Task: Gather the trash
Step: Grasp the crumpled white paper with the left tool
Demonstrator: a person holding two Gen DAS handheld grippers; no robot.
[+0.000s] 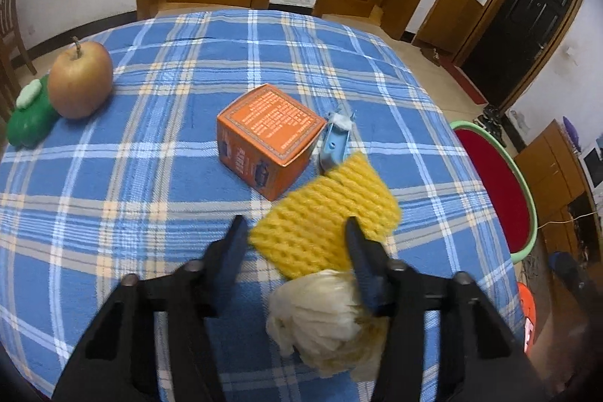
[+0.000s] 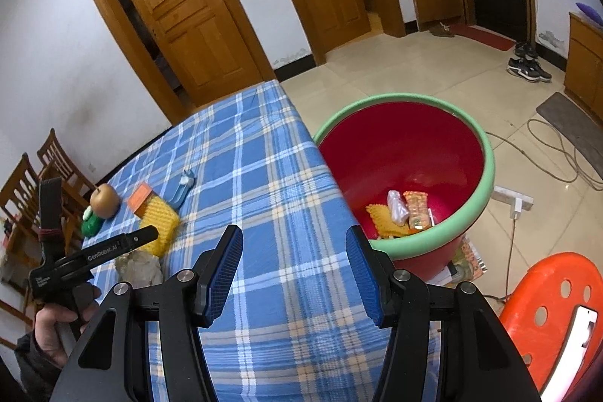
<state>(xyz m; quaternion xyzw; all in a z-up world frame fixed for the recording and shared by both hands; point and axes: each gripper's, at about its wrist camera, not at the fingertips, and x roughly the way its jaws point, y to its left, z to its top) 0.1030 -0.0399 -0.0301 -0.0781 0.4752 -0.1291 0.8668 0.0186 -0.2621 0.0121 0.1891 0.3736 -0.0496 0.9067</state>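
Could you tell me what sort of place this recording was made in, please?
Most likely a lived-in home, probably a dining or living room: a table under a blue plaid tablecloth, panelled wooden doors opening off a tiled floor, and shoes left by the dark entrance door.

On the blue plaid desk (image 1: pixel 150 176) beside the red tub (image 2: pixel 407 145): one apple (image 1: pixel 80 80), one orange box (image 1: pixel 269 138), one yellow foam net (image 1: pixel 324 213), one crumpled tissue (image 1: pixel 320 319).
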